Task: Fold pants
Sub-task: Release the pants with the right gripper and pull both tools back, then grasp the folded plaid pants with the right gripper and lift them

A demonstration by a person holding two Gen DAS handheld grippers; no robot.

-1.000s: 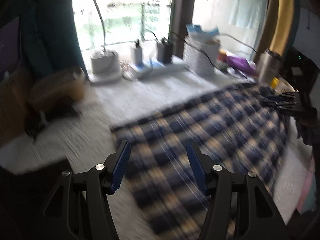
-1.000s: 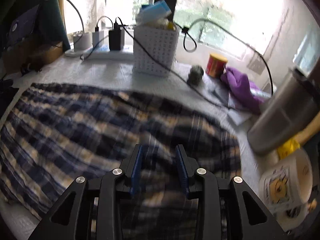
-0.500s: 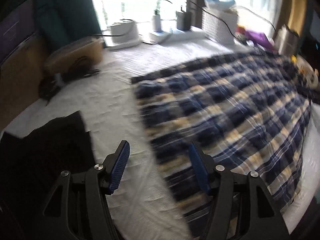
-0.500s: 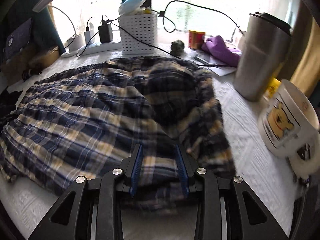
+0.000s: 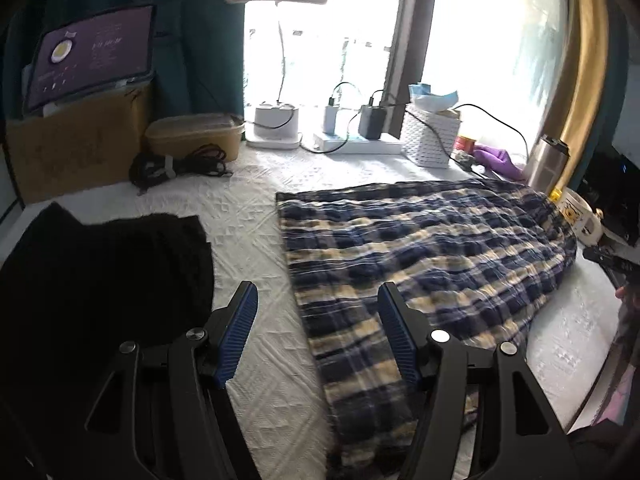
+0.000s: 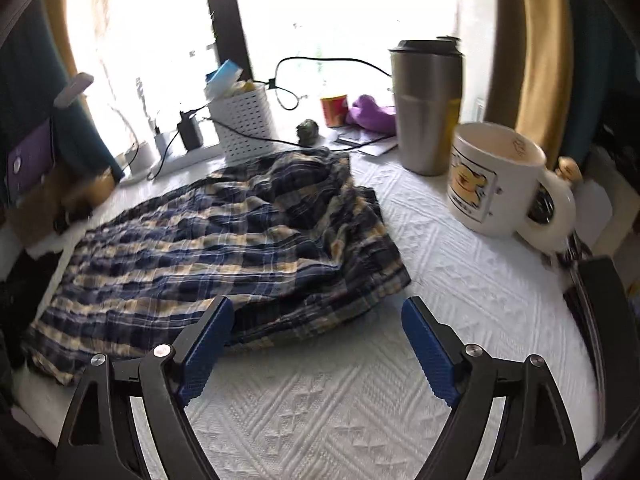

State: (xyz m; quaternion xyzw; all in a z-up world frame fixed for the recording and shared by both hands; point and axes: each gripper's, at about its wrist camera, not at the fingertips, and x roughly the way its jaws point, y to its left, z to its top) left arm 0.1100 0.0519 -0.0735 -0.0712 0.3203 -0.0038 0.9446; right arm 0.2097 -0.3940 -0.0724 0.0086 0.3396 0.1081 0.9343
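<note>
Left wrist view: the left gripper has its jaws spread wide and holds nothing. The plaid pants lie flat at 1 o'clock on the white cloth, ready to fold.

Right wrist view: the right gripper is also spread and empty. The pants lie at 11 o'clock, bunched at the far end, well away from the mug so they can't bump it.

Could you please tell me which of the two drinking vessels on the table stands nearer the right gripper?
The white mug with the cartoon print stands nearer the right gripper; the steel tumbler with the dark lid stands behind it, nearer the window.
</note>
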